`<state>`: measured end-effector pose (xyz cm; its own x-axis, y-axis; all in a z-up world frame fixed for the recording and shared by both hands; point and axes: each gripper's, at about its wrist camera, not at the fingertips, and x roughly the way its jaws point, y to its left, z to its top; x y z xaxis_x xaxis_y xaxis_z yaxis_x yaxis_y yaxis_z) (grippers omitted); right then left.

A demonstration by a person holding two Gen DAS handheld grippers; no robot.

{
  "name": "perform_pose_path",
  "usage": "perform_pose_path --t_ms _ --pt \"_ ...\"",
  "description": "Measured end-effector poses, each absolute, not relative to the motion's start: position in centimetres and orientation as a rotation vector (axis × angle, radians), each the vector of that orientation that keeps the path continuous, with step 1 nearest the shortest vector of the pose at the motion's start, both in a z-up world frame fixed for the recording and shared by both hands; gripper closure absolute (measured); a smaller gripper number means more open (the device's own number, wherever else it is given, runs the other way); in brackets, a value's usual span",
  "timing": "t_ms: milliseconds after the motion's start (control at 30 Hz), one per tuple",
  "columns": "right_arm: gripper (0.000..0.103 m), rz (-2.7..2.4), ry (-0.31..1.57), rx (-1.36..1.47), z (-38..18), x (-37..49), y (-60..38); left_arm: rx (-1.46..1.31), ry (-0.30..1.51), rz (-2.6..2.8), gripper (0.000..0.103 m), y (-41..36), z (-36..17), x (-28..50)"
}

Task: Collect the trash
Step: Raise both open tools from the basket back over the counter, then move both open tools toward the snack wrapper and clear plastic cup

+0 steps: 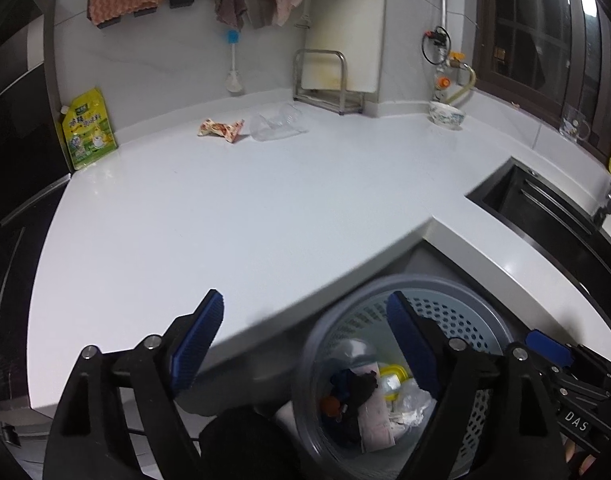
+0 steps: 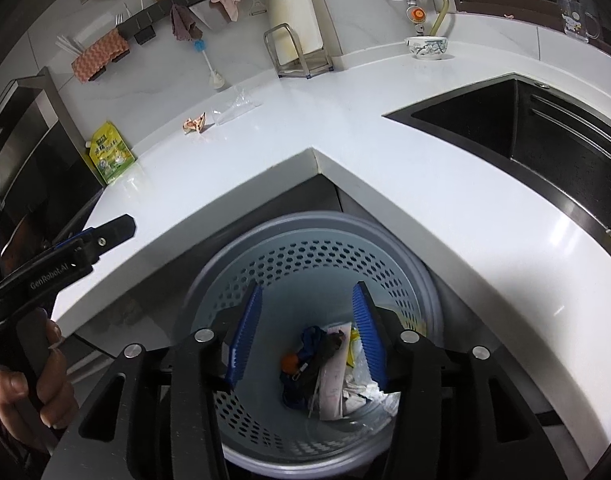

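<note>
A grey perforated trash bin (image 1: 457, 286) (image 2: 305, 222) stands on the floor in the inner corner of the white countertop (image 1: 233, 208) (image 2: 405, 168). It holds mixed trash (image 2: 333, 368): paper, plastic and a dark item. My right gripper (image 2: 308, 296) hangs open right over the bin, with nothing between its blue pads. My left gripper (image 1: 305, 312) is wide open and empty, straddling the counter edge and the bin's rim. Far back on the counter lie a red-and-white wrapper (image 1: 221, 129) (image 2: 194, 123) and a crumpled clear plastic cup (image 1: 277, 124) (image 2: 235, 108).
A yellow-green pouch (image 1: 89, 132) (image 2: 111, 152) leans at the counter's left end beside a dark cooktop. A patterned bowl (image 1: 446, 115) (image 2: 427, 46), a metal rack (image 1: 325, 80) and a glass mug (image 1: 573, 124) stand at the back. A dark sink (image 1: 545, 216) (image 2: 505, 120) lies to the right.
</note>
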<state>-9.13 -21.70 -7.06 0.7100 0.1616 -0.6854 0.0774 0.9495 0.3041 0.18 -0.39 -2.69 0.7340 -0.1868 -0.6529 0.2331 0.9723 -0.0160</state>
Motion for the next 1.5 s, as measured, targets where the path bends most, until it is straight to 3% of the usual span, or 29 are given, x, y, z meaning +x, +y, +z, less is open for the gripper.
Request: perform_pose_path --t_ms 300,367,933,1500 --pt "0.052 0.105 0.763 0.258 -4.6 -4.0 -20.8 0.062 0.645 -0.154 0.014 2.8 -0.3 4.9" --pt "0.051 0.120 0.754 0.226 -3.8 -2.6 -20.5 0.055 0.635 -0.139 0.008 3.5 0.1 6.1" --pt "0.042 0.271 0.753 0.084 -0.5 14.7 -17.7 -0.033 0.666 0.006 0.007 7.9 0.5 20.7" --pt "0.041 0.413 0.809 0.006 -1.9 33.2 -15.0 -0.030 0.744 0.065 0.006 8.6 -2.1 31.4"
